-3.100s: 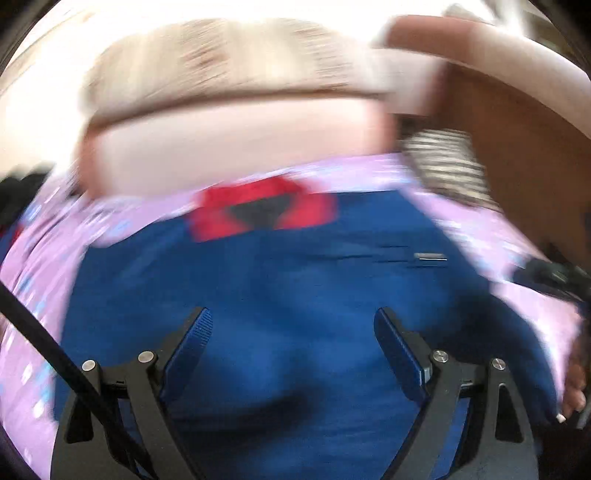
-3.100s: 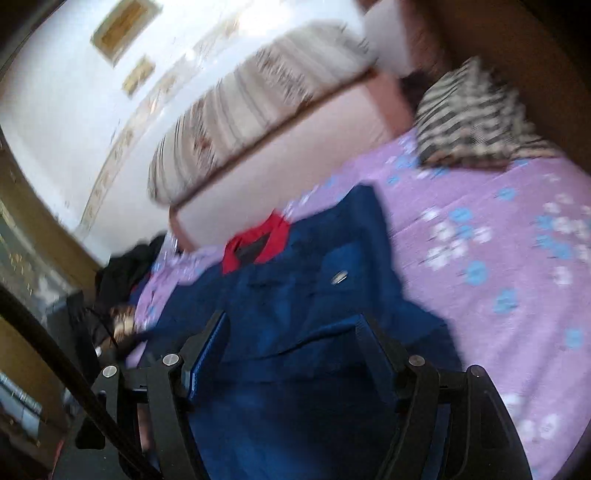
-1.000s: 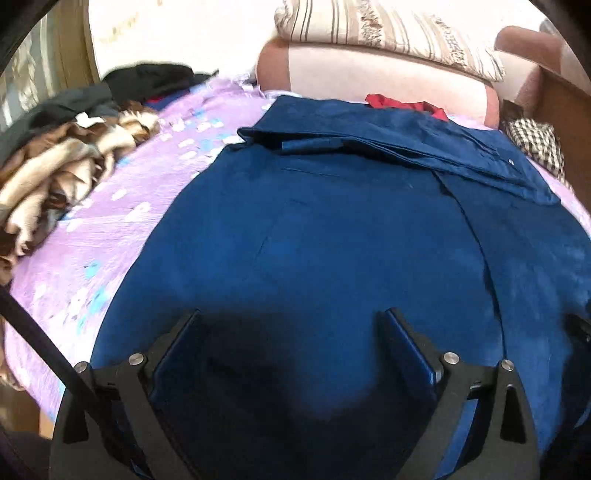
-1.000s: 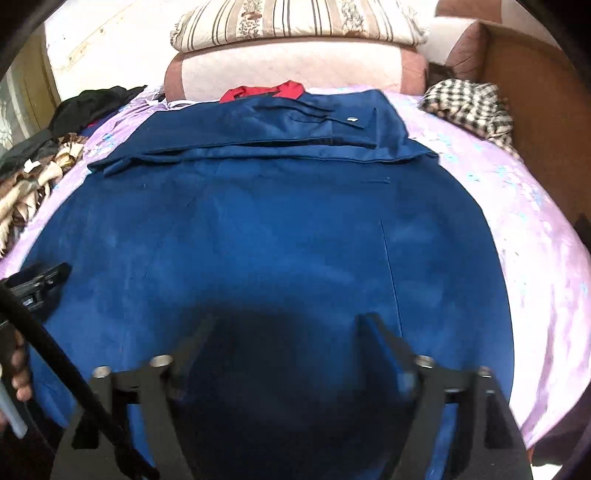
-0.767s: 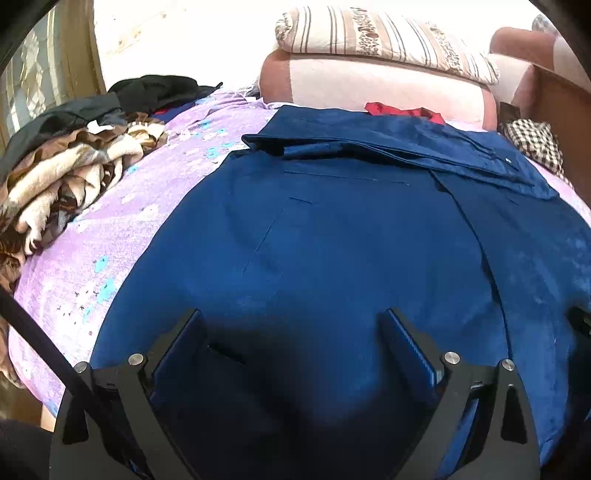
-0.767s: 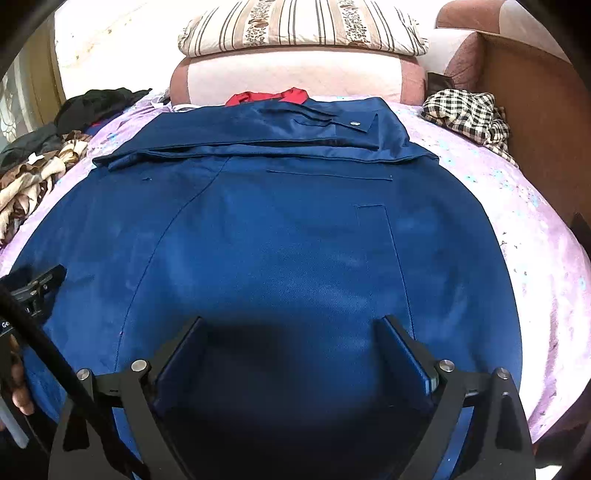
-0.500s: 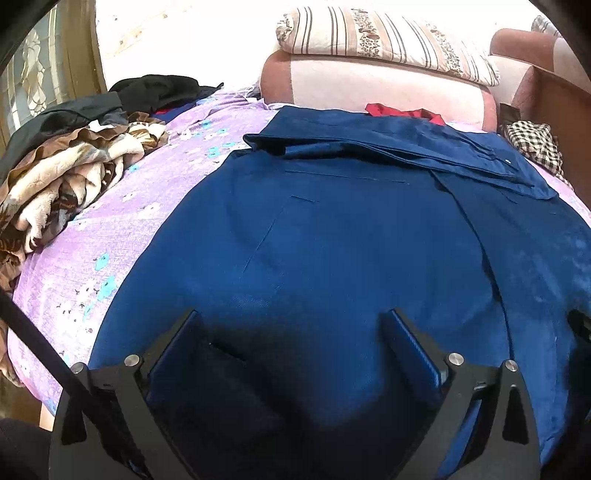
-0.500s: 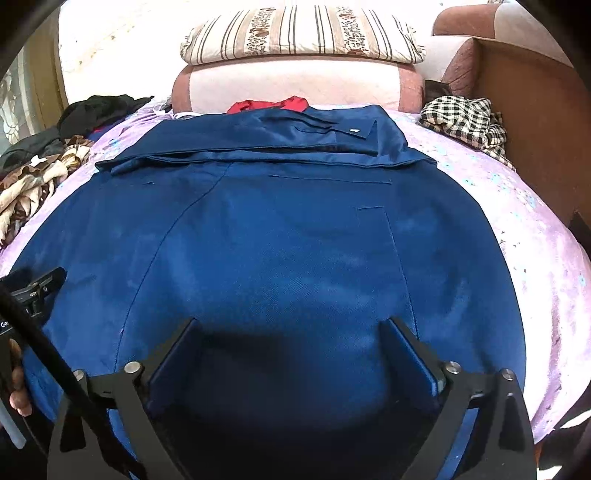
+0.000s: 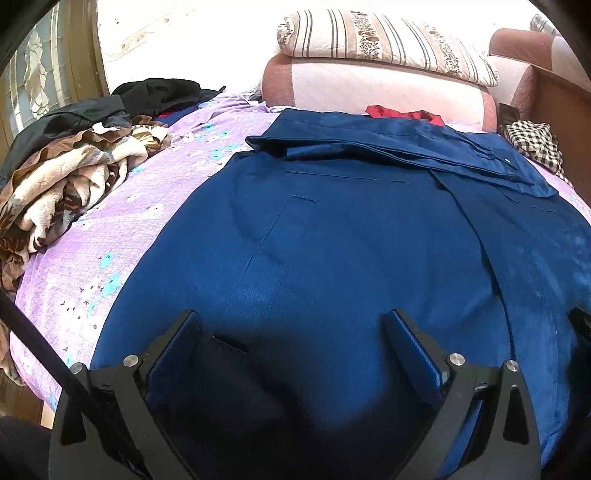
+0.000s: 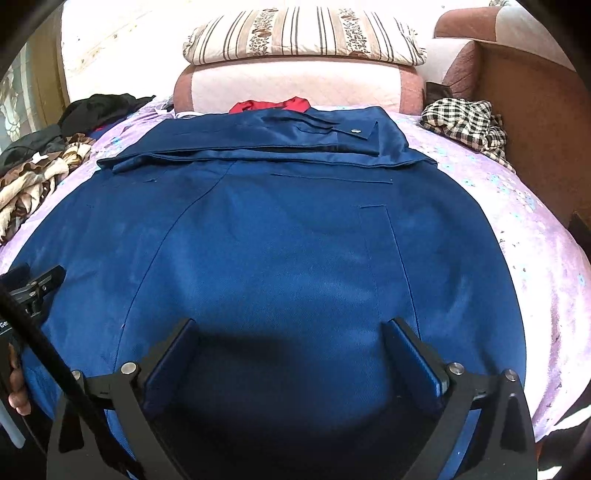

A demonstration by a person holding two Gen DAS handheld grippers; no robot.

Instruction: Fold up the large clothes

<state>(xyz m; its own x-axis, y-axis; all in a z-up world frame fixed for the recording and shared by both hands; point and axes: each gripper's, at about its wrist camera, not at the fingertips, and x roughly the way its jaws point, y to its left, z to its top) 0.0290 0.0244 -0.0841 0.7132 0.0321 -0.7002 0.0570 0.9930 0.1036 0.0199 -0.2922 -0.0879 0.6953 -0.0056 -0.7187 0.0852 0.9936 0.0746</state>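
1. Here, a large dark blue satin-like garment lies spread flat on a lilac bedsheet with a blue-and-white flower print, directly beneath and ahead of both pairs of fingers.
2. The left gripper hangs over the near part of the blue cloth with its jaws spread wide and nothing between its blue-padded fingers; whether the tips touch the cloth cannot be told.
3. The right gripper is likewise released; its jaws have just been opening and now stand wide, with only the flat cloth below them and nothing gripped.
4. Beyond the fingertips, the far end of the garment is folded over itself in a band, and a small metal button shows on it.
5. A red piece of cloth peeks out past that band, against a pink-and-white cushion topped by a striped beige pillow.
6. Left of the left fingers sits a heap of brown-and-cream and black clothes.
7. Right of the right fingers, far off, lies a black-and-white checked cloth.
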